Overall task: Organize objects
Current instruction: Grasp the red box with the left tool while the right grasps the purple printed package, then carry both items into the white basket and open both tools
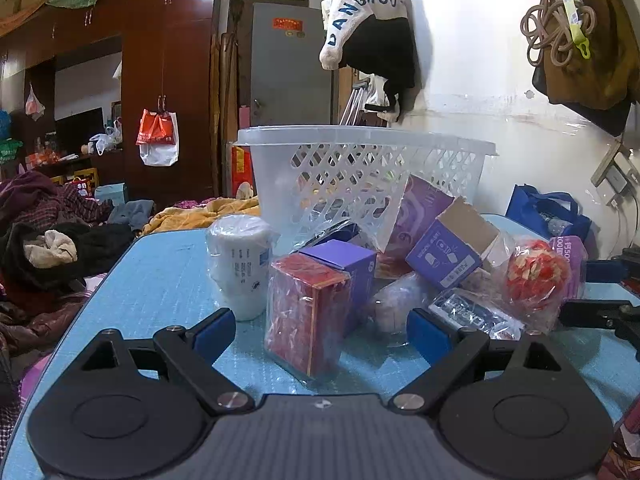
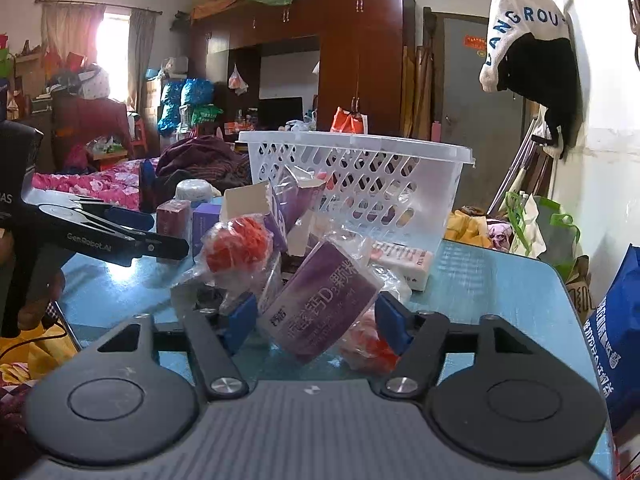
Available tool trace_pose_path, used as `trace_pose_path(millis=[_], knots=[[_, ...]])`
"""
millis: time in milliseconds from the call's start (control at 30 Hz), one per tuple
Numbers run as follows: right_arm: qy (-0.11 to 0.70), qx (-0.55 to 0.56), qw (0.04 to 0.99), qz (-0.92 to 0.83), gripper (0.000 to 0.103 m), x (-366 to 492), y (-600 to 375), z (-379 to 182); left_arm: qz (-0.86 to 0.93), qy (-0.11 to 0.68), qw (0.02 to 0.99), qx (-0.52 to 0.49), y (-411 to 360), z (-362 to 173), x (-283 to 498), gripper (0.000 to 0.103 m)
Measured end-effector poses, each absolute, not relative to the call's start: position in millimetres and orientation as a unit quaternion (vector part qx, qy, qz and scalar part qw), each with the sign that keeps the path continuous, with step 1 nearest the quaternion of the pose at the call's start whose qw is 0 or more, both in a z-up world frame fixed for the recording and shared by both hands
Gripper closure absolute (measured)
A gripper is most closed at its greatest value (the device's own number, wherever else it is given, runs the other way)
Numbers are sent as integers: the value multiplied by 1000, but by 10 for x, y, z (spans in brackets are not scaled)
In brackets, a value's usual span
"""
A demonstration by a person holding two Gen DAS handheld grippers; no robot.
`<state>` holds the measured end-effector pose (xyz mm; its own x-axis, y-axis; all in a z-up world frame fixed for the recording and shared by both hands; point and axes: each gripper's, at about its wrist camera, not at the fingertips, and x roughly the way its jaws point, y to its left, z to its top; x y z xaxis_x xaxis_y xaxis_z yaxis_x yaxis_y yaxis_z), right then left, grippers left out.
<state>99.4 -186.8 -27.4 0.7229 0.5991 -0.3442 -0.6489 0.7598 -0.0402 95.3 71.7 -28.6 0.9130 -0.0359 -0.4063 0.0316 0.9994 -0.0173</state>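
Observation:
A white lattice basket (image 1: 360, 160) stands at the back of the blue table (image 1: 160, 280), also in the right wrist view (image 2: 360, 176). In front lies a heap of small boxes and bags. My left gripper (image 1: 316, 334) is open, its jaws either side of a red box in clear wrap (image 1: 304, 312), apart from it. My right gripper (image 2: 316, 320) is open around a purple box with white characters (image 2: 324, 300); I cannot tell whether the pads touch it. A red flower ball in plastic (image 1: 534, 276) lies beside it (image 2: 236, 244).
A white cup stack (image 1: 240, 264), purple boxes (image 1: 448, 256) and a white flat box (image 2: 400, 260) crowd the table. The left gripper shows at the left of the right wrist view (image 2: 120, 236). A bed with clothes lies left, a blue bag (image 2: 616, 332) right.

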Motion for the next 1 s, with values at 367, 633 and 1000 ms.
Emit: trace_pose_path(millis=[367, 633, 1000], knots=[[141, -53, 929, 337, 37, 984, -1992, -199, 1, 183, 983, -5, 741, -308, 914, 62], [122, -32, 937, 325, 37, 965, -2119, -115, -2, 134, 991, -5, 732, -193, 733, 62], [104, -7, 943, 316, 37, 1032, -2156, 92, -18, 96, 995, -32, 815, 36, 658, 62]])
